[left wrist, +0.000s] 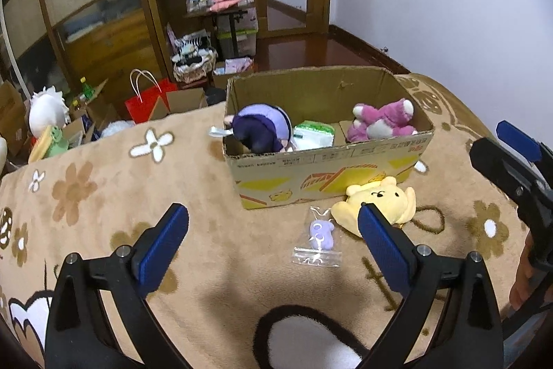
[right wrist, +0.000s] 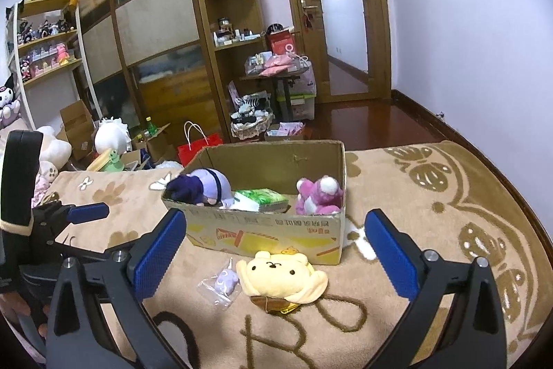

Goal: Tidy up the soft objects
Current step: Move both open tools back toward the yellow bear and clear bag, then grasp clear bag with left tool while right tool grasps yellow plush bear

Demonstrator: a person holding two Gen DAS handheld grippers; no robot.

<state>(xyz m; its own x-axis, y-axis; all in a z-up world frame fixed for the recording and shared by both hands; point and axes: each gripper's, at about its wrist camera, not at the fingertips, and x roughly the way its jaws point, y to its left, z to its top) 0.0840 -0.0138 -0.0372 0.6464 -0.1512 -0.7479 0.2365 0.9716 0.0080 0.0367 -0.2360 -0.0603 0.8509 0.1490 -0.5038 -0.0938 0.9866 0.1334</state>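
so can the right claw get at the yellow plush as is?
Probably yes: the right claw is open, and the yellow plush lies on the blanket before the box, nothing covering it.

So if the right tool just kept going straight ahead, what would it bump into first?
Probably the yellow bear plush, lying on the blanket right between the open right tool fingers; the cardboard box sits just behind. Depth is hard to judge.

Cardboard box (right wrist: 262, 230) on blanket (right wrist: 432, 230), holding 3 items: doll (right wrist: 204, 187) at left, packet (right wrist: 266, 197) in the middle, plush bear (right wrist: 319, 194) at right. Before the box: flat plush (right wrist: 281, 275), with bagged toy (right wrist: 224, 280) just left of it.
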